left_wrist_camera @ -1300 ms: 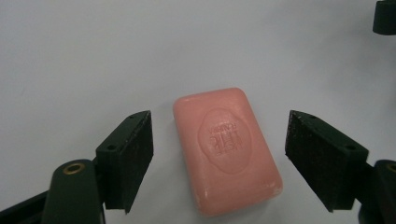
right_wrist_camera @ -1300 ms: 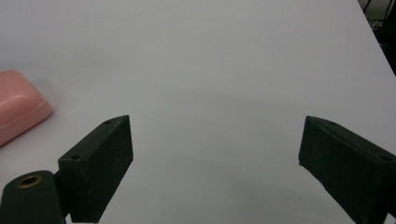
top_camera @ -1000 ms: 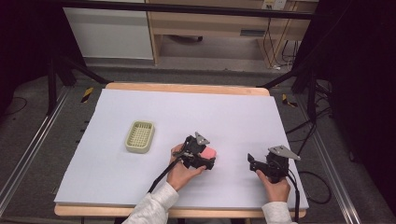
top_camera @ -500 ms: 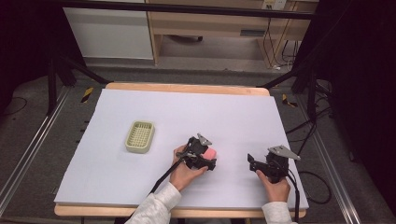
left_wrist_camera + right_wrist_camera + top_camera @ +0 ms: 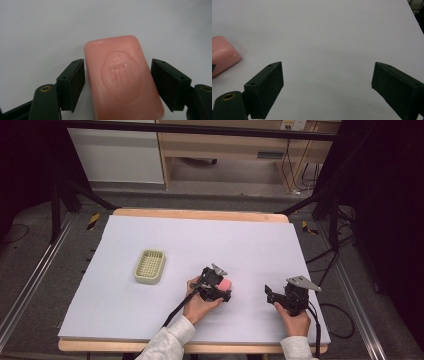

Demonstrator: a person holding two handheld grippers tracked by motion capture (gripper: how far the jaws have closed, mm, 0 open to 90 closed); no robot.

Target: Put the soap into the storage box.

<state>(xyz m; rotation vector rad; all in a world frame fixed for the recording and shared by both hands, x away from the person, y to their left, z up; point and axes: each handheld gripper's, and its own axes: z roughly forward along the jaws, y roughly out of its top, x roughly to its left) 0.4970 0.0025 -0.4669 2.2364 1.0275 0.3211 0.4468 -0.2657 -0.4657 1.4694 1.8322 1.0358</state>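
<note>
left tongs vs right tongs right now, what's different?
The left tongs straddle the pink soap bar and have just been closing, small gaps remaining; the right tongs have only bare white table between them. Left jaws stand narrower, right jaws wide. Both are hand-held low over the table, with black padded jaws.

The pink soap [image 5: 123,80] looks smooth and faintly waxy, with an embossed stamp. The tabletop [image 5: 240,245] is matt, paper-like, wood-edged. The basket [image 5: 149,266] seems ribbed plastic.
</note>
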